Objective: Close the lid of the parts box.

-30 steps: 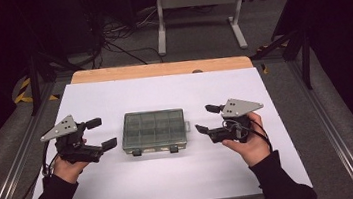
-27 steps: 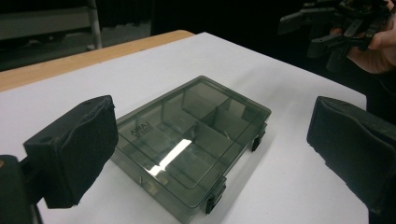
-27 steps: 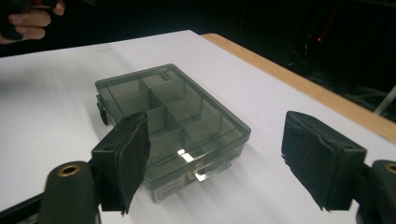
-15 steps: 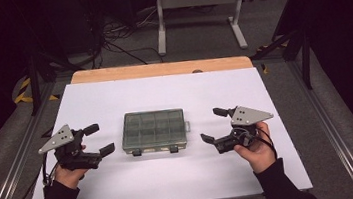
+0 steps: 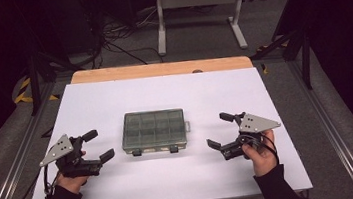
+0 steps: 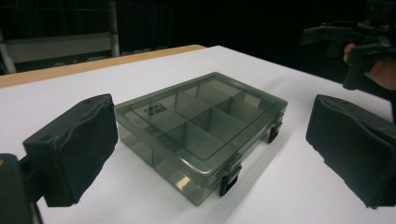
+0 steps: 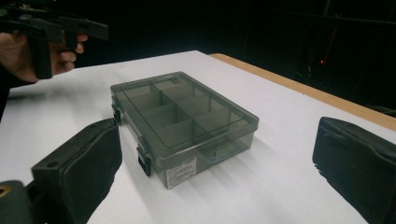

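While the compartment box (image 5: pixel 154 131) sits latched mid-table, we've got the left gripper (image 5: pixel 98 144) at its 9 o'clock and the right gripper (image 5: pixel 220 130) at 3, both gaping wide, holding nothing. Nothing's touched yet, so opening it is all ahead.

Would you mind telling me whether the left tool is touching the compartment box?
Apart: the high view shows bare white table between the left tool and the compartment box.
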{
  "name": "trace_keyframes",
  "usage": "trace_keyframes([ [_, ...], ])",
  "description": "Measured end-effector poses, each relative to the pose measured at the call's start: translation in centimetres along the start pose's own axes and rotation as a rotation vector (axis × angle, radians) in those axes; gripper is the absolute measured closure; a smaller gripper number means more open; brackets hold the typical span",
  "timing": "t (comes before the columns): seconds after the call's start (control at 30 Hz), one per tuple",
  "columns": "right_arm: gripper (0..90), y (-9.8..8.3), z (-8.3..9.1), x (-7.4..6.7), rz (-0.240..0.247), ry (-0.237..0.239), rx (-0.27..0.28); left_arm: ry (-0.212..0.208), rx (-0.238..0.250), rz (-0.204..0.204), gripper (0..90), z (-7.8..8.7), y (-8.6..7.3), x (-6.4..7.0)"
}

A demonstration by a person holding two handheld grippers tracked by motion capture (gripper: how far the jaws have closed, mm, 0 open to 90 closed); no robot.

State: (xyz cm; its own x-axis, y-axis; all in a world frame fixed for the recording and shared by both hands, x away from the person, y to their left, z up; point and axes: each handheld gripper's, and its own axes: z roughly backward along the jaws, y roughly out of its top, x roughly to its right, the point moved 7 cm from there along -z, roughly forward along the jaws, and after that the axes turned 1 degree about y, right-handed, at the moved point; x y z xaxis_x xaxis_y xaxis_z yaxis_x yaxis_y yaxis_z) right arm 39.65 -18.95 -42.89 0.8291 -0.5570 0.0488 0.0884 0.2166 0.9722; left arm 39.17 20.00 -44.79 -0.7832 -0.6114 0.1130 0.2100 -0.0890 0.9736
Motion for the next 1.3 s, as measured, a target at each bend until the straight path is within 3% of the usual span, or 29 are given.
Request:
trace_keyframes([
  [0.17,1.8,-1.2,0.1,-0.2,0.008,0.021,0.01,0.031,-0.006,-0.034,0.0,-0.2,-0.6,0.2],
  [0.3,1.7,-1.6,0.4,-0.3,0.013,0.019,0.027,0.02,-0.002,-0.001,0.0,-0.4,-1.4,0.0],
  [0.47,1.6,-2.4,0.7,-0.3,0.007,0.009,0.039,0.003,0.02,-0.009,0.0,-0.2,-1.4,-0.1],
  [0.57,1.5,-2.8,0.8,-0.3,0.003,0.004,0.04,-0.005,0.043,0.013,0.0,-0.1,-1.8,-0.5],
  [0.67,1.4,-3.0,1.0,-0.2,0.0,0.001,0.04,-0.005,0.035,0.013,0.2,-0.1,-2.0,-0.7],
  [0.83,1.3,-3.4,1.4,0.3,-0.012,-0.017,0.047,0.011,0.085,-0.039,0.0,0.2,-1.8,-0.4],
  [1.03,1.3,-3.8,1.1,0.4,-0.015,-0.029,0.034,0.008,0.053,0.002,0.0,0.1,-2.2,-0.6],
  [1.17,1.3,-3.7,1.0,0.2,-0.005,-0.029,0.022,-0.008,0.015,0.062,0.0,-0.1,-2.5,-0.6],
  [1.3,1.3,-3.6,0.9,0.2,-0.001,-0.023,0.025,-0.014,0.017,0.056,0.0,0.0,-2.5,-0.6],
])
